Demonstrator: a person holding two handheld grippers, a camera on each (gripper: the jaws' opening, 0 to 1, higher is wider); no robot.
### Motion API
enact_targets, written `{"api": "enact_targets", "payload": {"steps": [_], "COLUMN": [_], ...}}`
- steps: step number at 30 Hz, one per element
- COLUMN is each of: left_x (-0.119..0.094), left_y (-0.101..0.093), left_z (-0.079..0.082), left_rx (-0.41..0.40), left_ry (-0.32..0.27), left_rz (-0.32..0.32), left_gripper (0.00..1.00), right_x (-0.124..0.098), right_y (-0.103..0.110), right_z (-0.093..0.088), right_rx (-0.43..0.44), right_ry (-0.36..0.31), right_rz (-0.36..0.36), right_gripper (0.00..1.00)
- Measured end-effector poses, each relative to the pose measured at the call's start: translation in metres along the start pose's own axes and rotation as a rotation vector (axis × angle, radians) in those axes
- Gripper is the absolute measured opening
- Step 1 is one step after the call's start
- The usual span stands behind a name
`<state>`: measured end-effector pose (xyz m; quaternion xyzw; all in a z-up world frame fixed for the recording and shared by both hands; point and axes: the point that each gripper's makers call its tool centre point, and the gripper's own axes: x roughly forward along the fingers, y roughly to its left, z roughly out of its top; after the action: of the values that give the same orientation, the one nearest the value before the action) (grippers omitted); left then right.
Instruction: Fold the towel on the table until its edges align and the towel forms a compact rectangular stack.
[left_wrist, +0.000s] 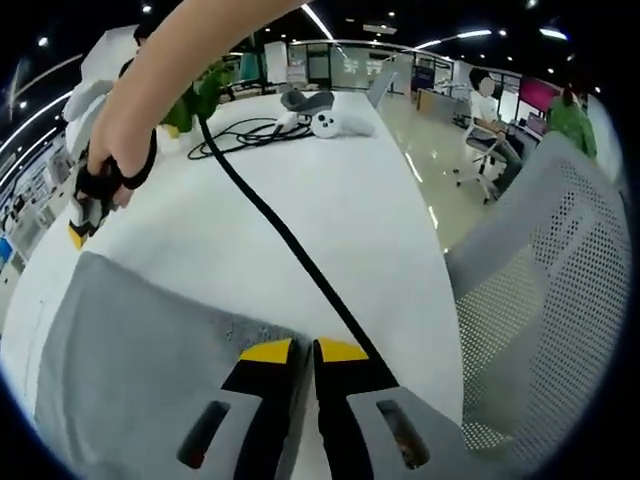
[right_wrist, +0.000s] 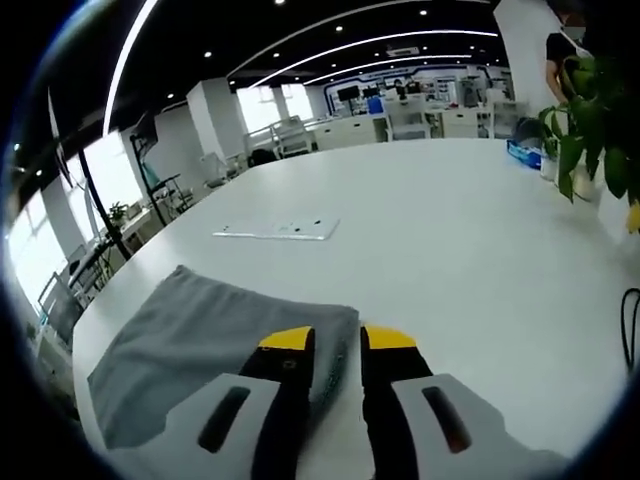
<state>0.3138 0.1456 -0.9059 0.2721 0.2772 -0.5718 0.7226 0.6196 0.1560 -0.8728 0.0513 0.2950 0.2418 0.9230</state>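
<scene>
Right now my left gripper (left_wrist: 304, 352) has its jaws nearly closed, just a thin slit, tips over the near edge of the grey towel (left_wrist: 150, 360); grip on cloth unclear. My right gripper (right_wrist: 338, 340) is slightly apart, straddling the towel's (right_wrist: 215, 335) corner, pinch not confirmed. Towel lies flat on the white table (right_wrist: 450, 230). A black cable (left_wrist: 270, 220) runs up to my left jaws. My hand (left_wrist: 110, 170) holds the other gripper at the towel's far corner. Mesh chair (left_wrist: 545, 290) beside the table, cut off.
</scene>
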Motion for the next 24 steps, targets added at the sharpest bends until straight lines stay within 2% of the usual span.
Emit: {"api": "enact_targets", "payload": {"steps": [9,17,21,22,24], "left_x": [0.004,0.007,0.007,0.008,0.008], "left_y": [0.000,0.002,0.001,0.001,0.001], "left_z": [-0.001,-0.002,-0.003,-0.003,-0.003], "left_rx": [0.009,-0.006,-0.007,-0.002,0.007], "left_ry": [-0.004,-0.006,-0.004,-0.002,0.004], "left_rz": [-0.005,-0.011,-0.008,-0.009,-0.013], "left_gripper": [0.08,0.06,0.06,0.06,0.07], "right_x": [0.020,0.035,0.038,0.039,0.036], "right_y": [-0.017,-0.022,-0.021,-0.023,-0.022], "right_z": [-0.001,-0.005,-0.014,-0.009,-0.013], "right_rx": [0.046,0.065,0.038,0.006,-0.018], "right_ry": [-0.001,0.007,0.038,0.006,0.026], "right_rz": [-0.036,-0.042,-0.035,-0.036,-0.030], "right_gripper": [0.12,0.10,0.09,0.08,0.07]}}
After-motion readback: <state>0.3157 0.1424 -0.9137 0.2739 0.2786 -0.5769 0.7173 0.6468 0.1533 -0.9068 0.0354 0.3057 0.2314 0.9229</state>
